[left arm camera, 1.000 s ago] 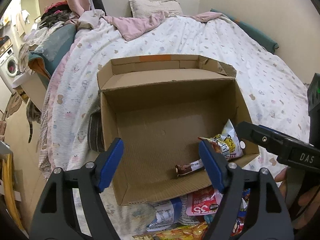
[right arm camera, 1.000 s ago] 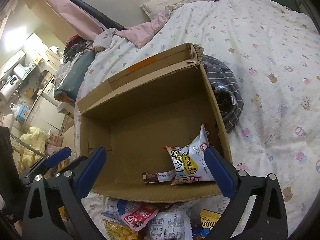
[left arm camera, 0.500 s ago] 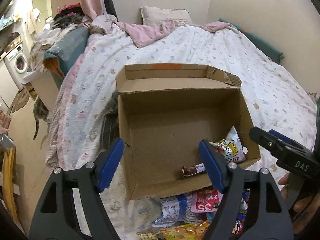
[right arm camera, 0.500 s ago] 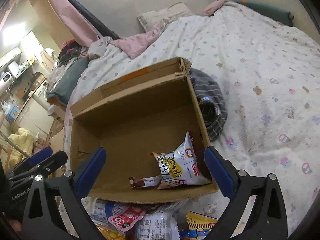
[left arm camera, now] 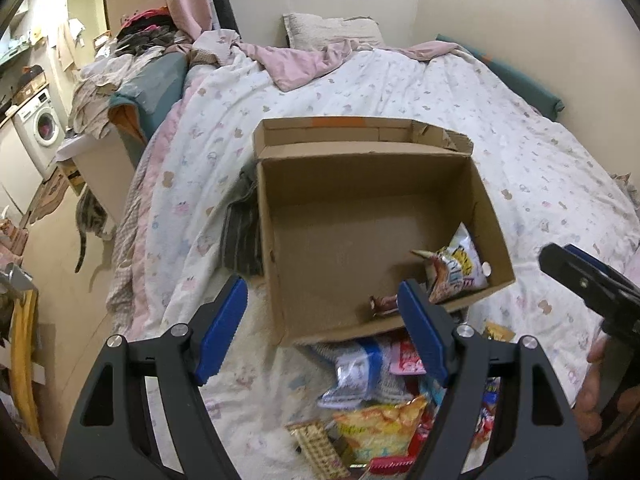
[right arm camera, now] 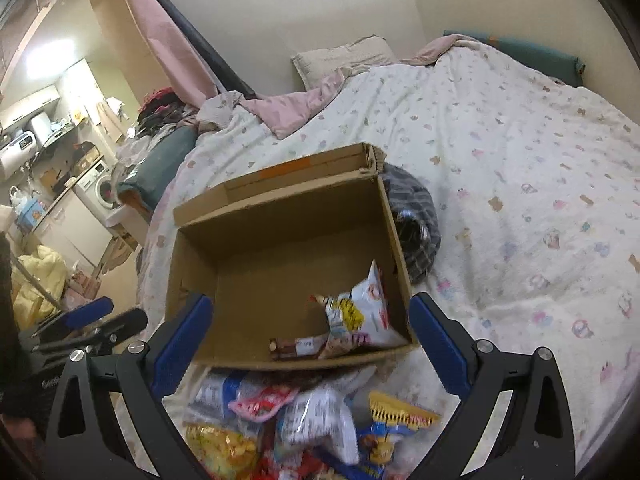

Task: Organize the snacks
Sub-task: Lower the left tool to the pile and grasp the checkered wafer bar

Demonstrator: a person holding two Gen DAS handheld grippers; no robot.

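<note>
An open cardboard box (left arm camera: 490,216) sits on the bed; it also shows in the right wrist view (right arm camera: 188,264). Inside, at its near right corner, lie a white snack bag (left arm camera: 456,270) (right arm camera: 360,312) and a brown chocolate bar (left arm camera: 382,302) (right arm camera: 298,347). A pile of snack packets (left arm camera: 380,412) (right arm camera: 304,420) lies on the blanket just in front of the box. My left gripper (left arm camera: 324,328) is open and empty above the pile. My right gripper (right arm camera: 310,344) is open and empty, also above the pile.
The bed has a white patterned blanket (right arm camera: 520,184), a pink cover (left arm camera: 304,62) and a pillow (left arm camera: 332,30). A dark striped cloth (right arm camera: 416,224) lies beside the box. A washing machine (left arm camera: 38,128) and floor clutter stand to the left.
Both grippers have pulled back and risen away from the box. More of the snack pile now shows below. Both stay open and empty.
</note>
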